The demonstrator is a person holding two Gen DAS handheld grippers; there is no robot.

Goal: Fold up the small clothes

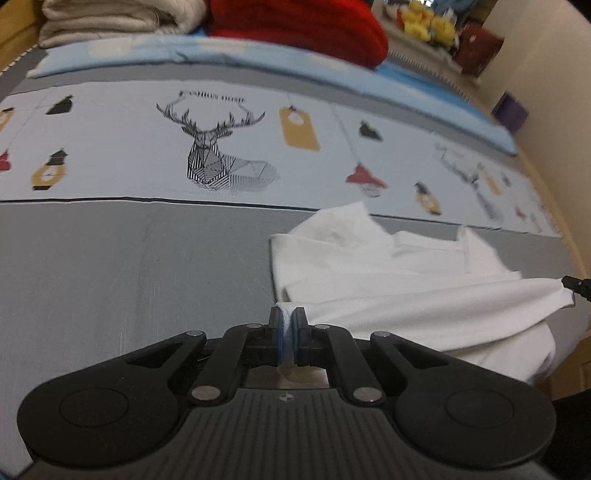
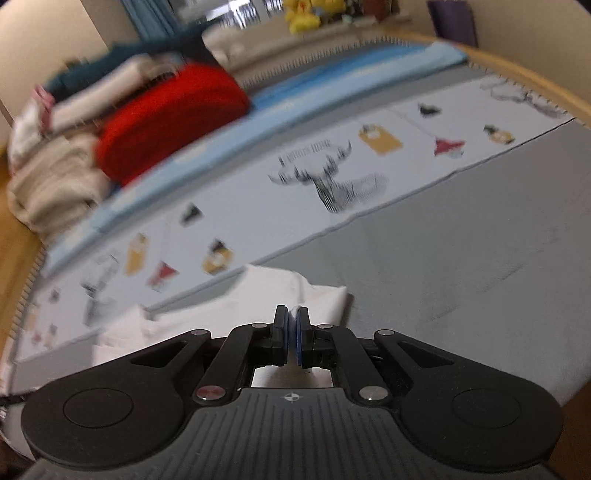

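Observation:
A small white garment (image 1: pixel 388 273) lies crumpled on the grey part of the bed cover, at the right of the left wrist view. My left gripper (image 1: pixel 287 314) is shut on one corner of it, white cloth pinched between the blue pads. A stretched fold runs right to a dark fingertip (image 1: pixel 576 284) at the frame's edge. In the right wrist view the same white garment (image 2: pixel 229 314) spreads to the left, and my right gripper (image 2: pixel 291 315) is shut on another edge of it. That view is blurred.
The bed cover (image 1: pixel 110 280) has a grey band and a pale band printed with a deer (image 1: pixel 214 147) and lanterns. Folded cream blankets (image 1: pixel 110 18) and a red blanket (image 1: pixel 303 26) are stacked at the back. Yellow plush toys (image 1: pixel 424 22) sit on a far shelf.

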